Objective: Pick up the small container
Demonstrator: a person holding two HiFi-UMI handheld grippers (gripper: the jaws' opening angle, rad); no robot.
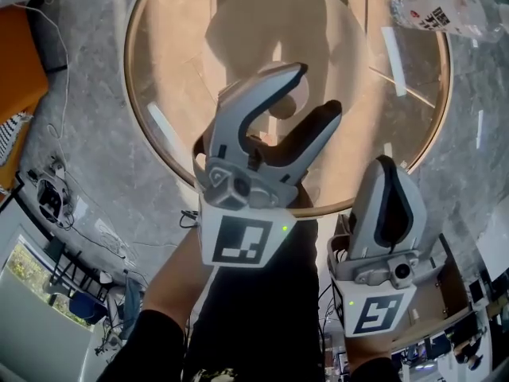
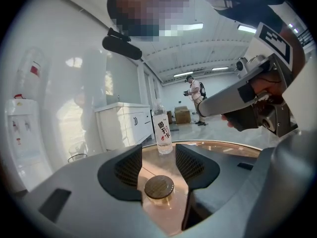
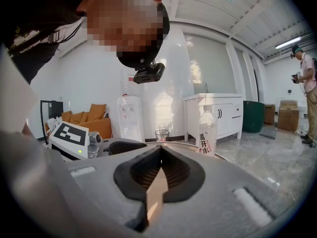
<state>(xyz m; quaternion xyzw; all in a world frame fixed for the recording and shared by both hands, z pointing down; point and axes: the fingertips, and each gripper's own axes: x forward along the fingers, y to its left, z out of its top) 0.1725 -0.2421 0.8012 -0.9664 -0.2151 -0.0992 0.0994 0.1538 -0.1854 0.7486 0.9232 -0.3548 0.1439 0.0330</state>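
Note:
The small container (image 2: pixel 159 187) is a low clear pot with a round bronze lid, standing on the round glass-topped table (image 1: pixel 151 118). My left gripper (image 2: pixel 158 152) is open, and its two dark jaws stand either side of the container without touching it. In the head view the left gripper (image 1: pixel 318 90) reaches over the table's middle, and the container (image 1: pixel 282 108) shows as a tan round shape deep between the jaws. My right gripper (image 1: pixel 386 165) is at the table's near edge to the right, shut on nothing. In its own view the right gripper (image 3: pixel 159 150) has its jaws pressed together.
A clear water bottle (image 1: pixel 441 10) with a white label stands at the table's far right, seen also as the bottle (image 2: pixel 162 133) beyond the left jaws. White strips (image 1: pixel 395 50) lie on the glass. A drinking glass (image 3: pixel 161 134), a white cabinet (image 3: pixel 213 113) and a distant person (image 2: pixel 194 93) stand behind.

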